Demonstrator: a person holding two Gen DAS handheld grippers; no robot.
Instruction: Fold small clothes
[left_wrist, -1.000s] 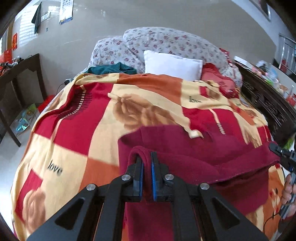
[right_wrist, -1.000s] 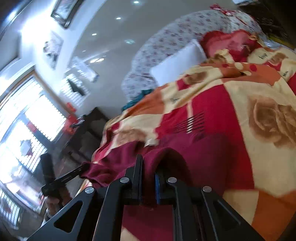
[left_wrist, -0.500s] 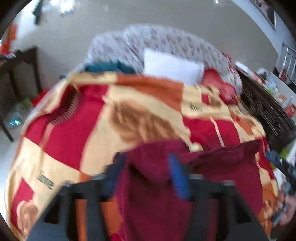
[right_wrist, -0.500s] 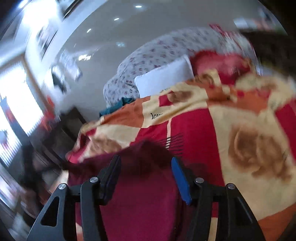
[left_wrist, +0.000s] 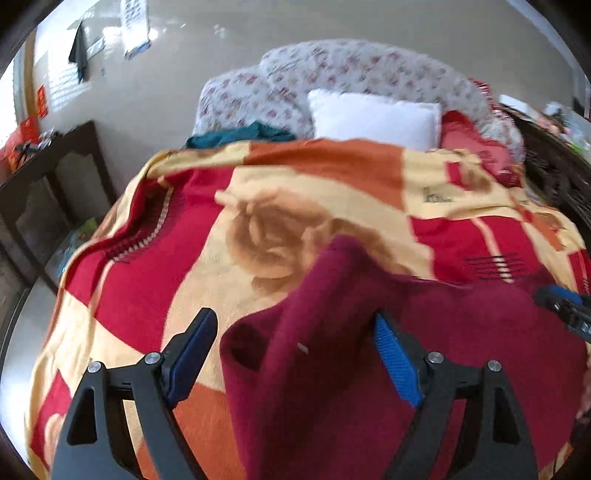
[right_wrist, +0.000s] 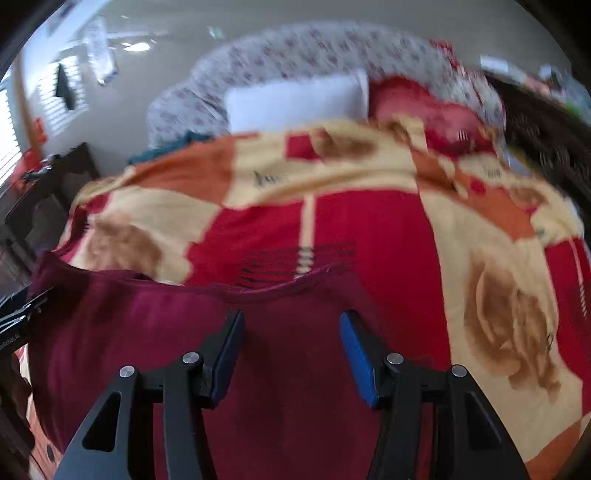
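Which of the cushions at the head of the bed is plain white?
The white pillow in the middle; the floral cushions behind it are patterned, the red one beside it coloured.

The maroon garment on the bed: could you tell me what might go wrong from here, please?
1. The left gripper has just opened, yet a raised peak of the maroon garment stands between its fingers; pulling back could snag it and undo the fold.
2. The right gripper, also just opened, hovers over the cloth, whose far edge sags unevenly on the soft blanket, so creases may set.
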